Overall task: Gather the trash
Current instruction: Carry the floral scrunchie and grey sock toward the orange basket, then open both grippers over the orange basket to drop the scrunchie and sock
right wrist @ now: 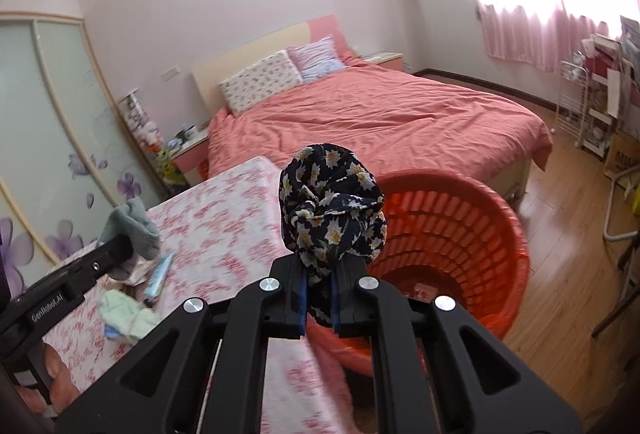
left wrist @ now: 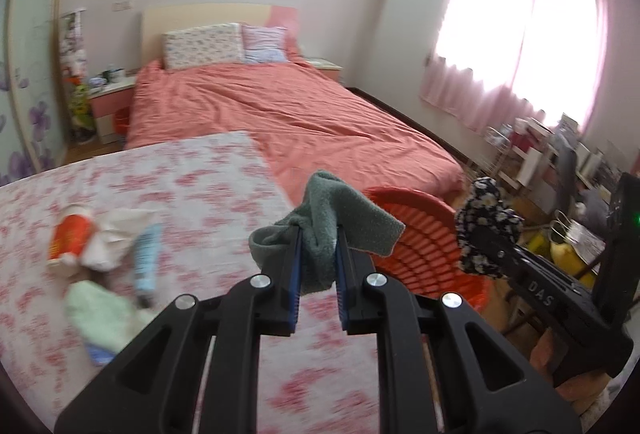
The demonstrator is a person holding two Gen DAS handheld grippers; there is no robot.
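- Our left tool (left wrist: pixel 318 254) clamps a grey-green sock (left wrist: pixel 328 222) above the floral-covered counter (left wrist: pixel 180 186).
- Our right tool (right wrist: pixel 319 278) pinches a dark flowered cloth (right wrist: pixel 332 206) beside the orange basket (right wrist: pixel 472 234).

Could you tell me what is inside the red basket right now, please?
The red basket shows only bare slatted walls and something small and reddish near its bottom. The right gripper and its floral cloth hide the near side.
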